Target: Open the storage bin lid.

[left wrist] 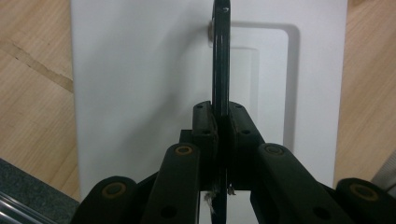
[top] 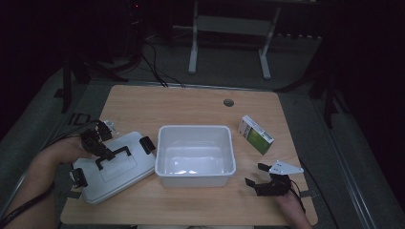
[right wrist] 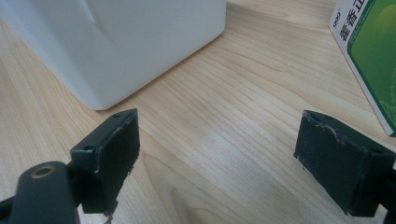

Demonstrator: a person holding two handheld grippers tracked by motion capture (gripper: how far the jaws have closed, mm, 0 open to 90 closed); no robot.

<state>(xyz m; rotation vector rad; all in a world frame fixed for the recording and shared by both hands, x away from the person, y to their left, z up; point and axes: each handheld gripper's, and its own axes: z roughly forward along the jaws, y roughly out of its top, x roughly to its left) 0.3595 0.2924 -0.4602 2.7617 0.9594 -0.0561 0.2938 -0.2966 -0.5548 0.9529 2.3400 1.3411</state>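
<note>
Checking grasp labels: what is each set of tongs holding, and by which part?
Left tongs are shut on the black handle of the white lid. Right tongs are open over the table, holding nothing.

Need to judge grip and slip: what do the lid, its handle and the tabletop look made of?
Lid: smooth white plastic by its look, matte with moulded recessed panel. Handle: thin black strap, probably hard plastic, faint sheen; left tool is clamped on it. Tabletop: light wood grain, likely laminate or veneer, low gloss.

White lid (top: 117, 167) with black handle (top: 113, 156), white bin (top: 195, 155), green-and-white box (top: 256, 134)
</note>
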